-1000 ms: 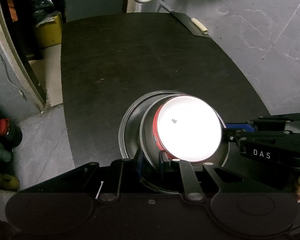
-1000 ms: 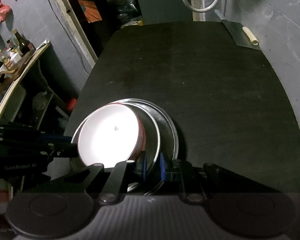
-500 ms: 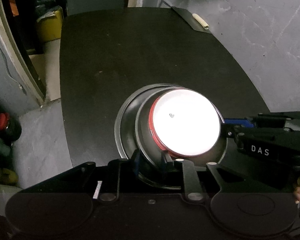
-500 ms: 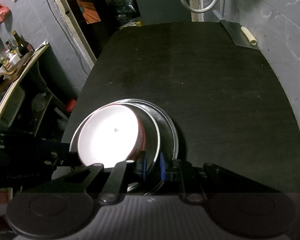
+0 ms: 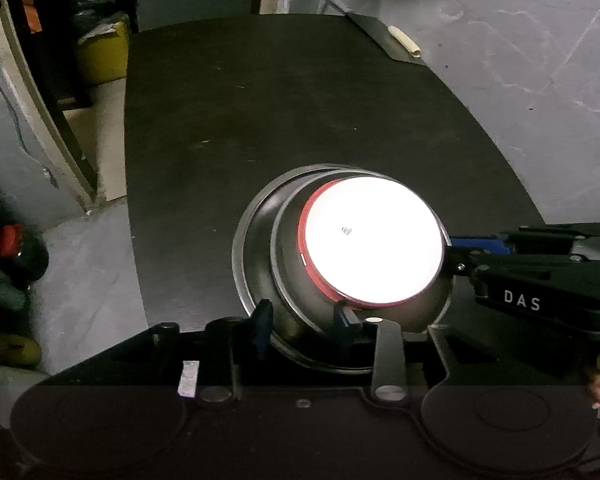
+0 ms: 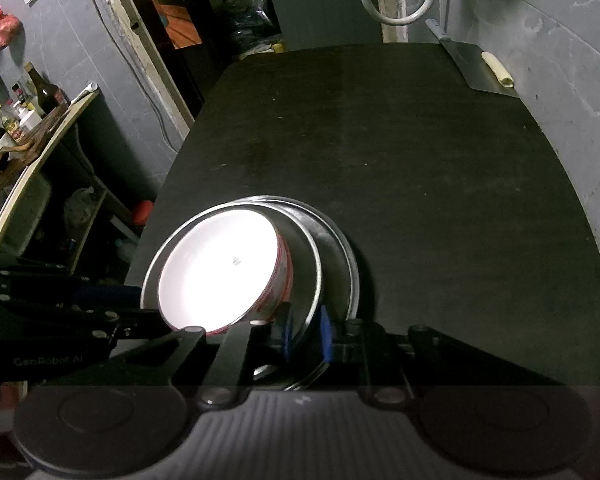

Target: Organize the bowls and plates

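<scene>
Item: nested stack at the near edge of the black table (image 5: pixel 300 120). A white bowl with a red outer wall (image 5: pixel 372 240) sits inside a steel bowl (image 5: pixel 292 280), which rests tilted on a wider steel plate (image 5: pixel 248 248). The white interior is overexposed; only a small mark shows on its floor.

Left gripper (image 5: pixel 302 322): blue-padded fingers apart, straddling the near rims of the steel bowl and plate. Whether either pad touches metal cannot be told. The stack lies straight ahead of it and slightly right.

Right gripper (image 6: pixel 304 332): blue pads set close together on either side of the steel bowl's rim, apparently pinching it. In the left wrist view it enters from the right at the level of the white bowl's rim.

Judgement: both grippers address the same stack from adjacent sides, with the right the more firmly engaged. The round stack offers no long axis, so any lift or shift turns on rim contact. The tilted steel bowl may slide or clatter.

Surroundings: a cleaver (image 6: pixel 476 64) lies at the far right corner, well apart. A shelf with bottles (image 6: pixel 32 112) stands off the table's left side. Nothing obstructs the tabletop ahead.
</scene>
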`<state>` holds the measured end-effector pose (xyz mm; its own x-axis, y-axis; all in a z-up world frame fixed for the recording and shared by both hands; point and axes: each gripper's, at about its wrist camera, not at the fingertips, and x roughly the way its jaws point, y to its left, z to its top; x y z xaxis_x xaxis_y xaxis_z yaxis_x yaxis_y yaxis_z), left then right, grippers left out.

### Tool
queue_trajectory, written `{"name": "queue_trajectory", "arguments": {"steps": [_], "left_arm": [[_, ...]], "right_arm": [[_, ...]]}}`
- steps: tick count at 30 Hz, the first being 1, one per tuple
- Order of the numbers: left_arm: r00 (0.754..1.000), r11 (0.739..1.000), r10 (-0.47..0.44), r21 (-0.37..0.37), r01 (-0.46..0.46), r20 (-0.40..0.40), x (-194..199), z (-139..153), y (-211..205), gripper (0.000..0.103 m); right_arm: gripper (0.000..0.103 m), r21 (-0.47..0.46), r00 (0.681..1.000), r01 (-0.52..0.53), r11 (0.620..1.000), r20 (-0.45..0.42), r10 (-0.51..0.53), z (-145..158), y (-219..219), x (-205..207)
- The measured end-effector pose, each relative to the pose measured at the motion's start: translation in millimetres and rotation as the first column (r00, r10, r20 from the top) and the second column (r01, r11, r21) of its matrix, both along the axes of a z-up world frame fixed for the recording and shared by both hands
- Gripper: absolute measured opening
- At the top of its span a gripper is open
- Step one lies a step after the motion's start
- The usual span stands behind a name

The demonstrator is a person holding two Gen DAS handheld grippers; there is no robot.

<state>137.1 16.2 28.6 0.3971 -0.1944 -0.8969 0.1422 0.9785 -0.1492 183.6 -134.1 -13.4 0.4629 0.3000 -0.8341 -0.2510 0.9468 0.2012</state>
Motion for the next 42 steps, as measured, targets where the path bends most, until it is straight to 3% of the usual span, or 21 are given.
{"name": "queue_trajectory", "arguments": {"steps": [9,13,19,27,32,42], "left_arm": [[1.000,1.000,0.005,0.018,-0.005,0.010,-1.6,1.3,-2.3,0.043],[1.000,1.000,0.006,0.018,-0.006,0.015,-3.9,1.9,-3.2,0.052],[0.999,0.999,0.015,0.029,-0.016,0.032,-8.1,3.4,-4.2,0.075],[0.993,0.996,0.069,0.052,-0.074,0.099,-17.1,12.4,-1.9,0.088],[0.981,0.990,0.131,0.027,-0.136,0.146,-30.7,15.0,4.7,0.098],[0.937,0.967,0.254,-0.049,-0.250,0.241,-62.9,26.1,6.7,0.102]], "right_arm": [[0.023,0.007,1.000,0.006,1.000,0.007,-0.006,0.5,-2.0,-4.0],[0.028,0.012,1.000,0.010,1.000,0.008,-0.011,0.1,-3.8,-6.0],[0.036,0.011,1.000,0.016,1.000,0.017,-0.016,1.2,-7.0,-9.2],[0.058,0.021,0.998,0.025,0.999,0.052,-0.026,6.6,-15.6,-16.8],[0.071,0.019,0.996,0.021,1.000,0.091,-0.023,11.6,-21.1,-25.5],[0.093,0.056,0.985,0.008,0.998,0.169,-0.017,24.6,-32.9,-43.3]]}}
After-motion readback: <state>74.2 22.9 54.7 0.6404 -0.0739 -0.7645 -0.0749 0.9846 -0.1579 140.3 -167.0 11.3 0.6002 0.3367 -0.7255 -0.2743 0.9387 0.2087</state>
